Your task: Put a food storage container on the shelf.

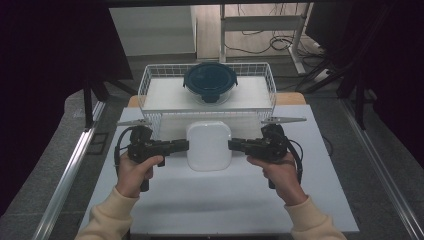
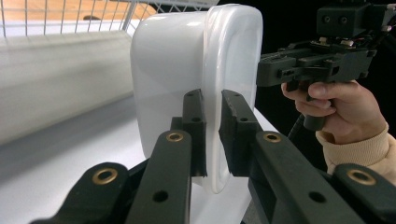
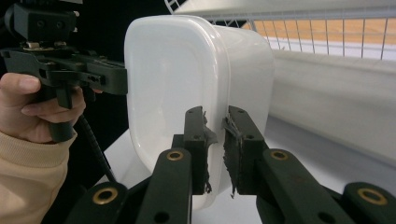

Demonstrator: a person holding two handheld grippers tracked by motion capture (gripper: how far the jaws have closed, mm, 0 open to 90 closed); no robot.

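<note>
While the left gripper (image 1: 181, 145) pinches the protruding rim of the white container (image 1: 208, 145) on one side, the right gripper (image 1: 236, 145) is clamped on the same rim opposite, so the box hangs between them just in front of the wire basket (image 1: 150, 82), seemingly clear of the desk (image 1: 225, 200), though the gap is hard to judge. Keeping both hands level and moving together should stop the smooth, glossy plastic slipping from the pads. It is a rounded-corner box; inside the basket sits a round, dark-lidded glass bowl (image 1: 210, 81).
</note>
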